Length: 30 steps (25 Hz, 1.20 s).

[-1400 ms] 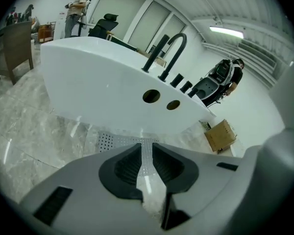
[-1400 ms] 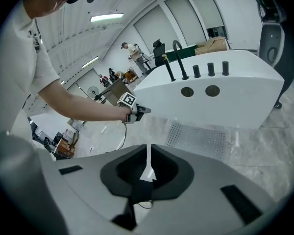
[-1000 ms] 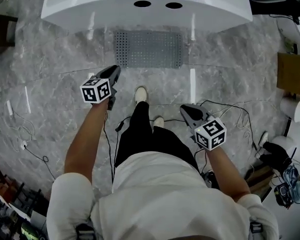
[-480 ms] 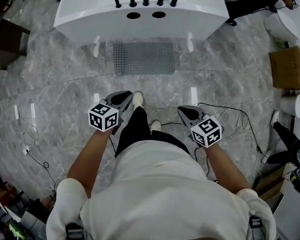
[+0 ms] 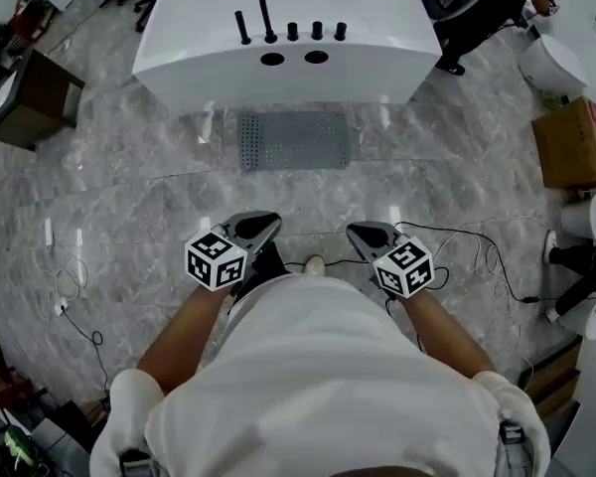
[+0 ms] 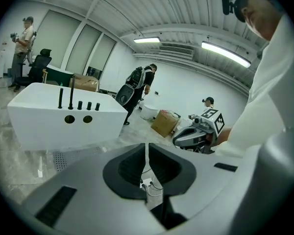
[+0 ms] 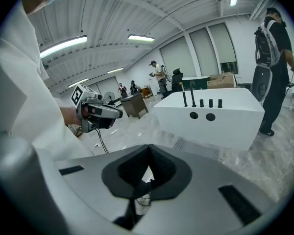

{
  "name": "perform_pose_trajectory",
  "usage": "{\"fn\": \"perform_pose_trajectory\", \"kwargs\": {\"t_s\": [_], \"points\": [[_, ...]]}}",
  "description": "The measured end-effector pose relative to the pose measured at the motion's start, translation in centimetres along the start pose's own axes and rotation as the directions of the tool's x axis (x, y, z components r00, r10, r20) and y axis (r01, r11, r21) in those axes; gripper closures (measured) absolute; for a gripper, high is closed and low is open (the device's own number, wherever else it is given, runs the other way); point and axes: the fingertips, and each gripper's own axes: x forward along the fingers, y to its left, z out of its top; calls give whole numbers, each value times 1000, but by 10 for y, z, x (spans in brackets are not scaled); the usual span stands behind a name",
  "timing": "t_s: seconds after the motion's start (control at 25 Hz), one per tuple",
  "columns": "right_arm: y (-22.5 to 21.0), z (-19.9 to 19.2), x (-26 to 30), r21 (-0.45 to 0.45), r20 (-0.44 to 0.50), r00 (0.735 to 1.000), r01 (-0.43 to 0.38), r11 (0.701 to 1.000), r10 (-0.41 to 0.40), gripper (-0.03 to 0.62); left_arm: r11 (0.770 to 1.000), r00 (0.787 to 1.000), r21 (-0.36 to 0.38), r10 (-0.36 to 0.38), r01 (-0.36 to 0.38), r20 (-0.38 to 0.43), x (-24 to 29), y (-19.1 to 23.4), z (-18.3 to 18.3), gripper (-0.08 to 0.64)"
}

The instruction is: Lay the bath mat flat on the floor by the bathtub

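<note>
Head view showed the bath mat [image 5: 295, 140] lying flat on the floor [image 5: 129, 197], just beside the near wall of the bathtub [image 5: 377, 28], its long axis running left to right along the tub. It lay well to the far side of both grippers, roughly midway between them, so neither seemed clearly nearer. The left gripper [image 5: 261, 227] and right gripper [image 5: 363, 235] had their jaws pressed together on nothing. Print on the cardboard box [image 5: 574, 142] was too small to read.
</note>
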Motion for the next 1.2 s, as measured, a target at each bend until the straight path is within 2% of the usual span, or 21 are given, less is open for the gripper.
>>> {"fn": "perform_pose_trajectory", "kwargs": {"t_s": [0.16, 0.36, 0.6, 1.2], "points": [[4, 7, -4, -16, 29, 1000, 4, 1000, -4, 583, 1000, 1000, -3, -12, 12, 13, -1, -8, 8, 526], [12, 17, -4, -53, 38, 999, 2, 999, 0, 583, 999, 998, 27, -22, 21, 52, -9, -17, 24, 526], [20, 24, -7, -68, 69, 998, 10, 998, -6, 583, 1000, 998, 9, -18, 17, 61, -13, -20, 16, 526], [33, 2, -12, -85, 52, 998, -14, 996, 18, 583, 1000, 996, -15, -4, 5, 84, -10, -35, -1, 526]]}}
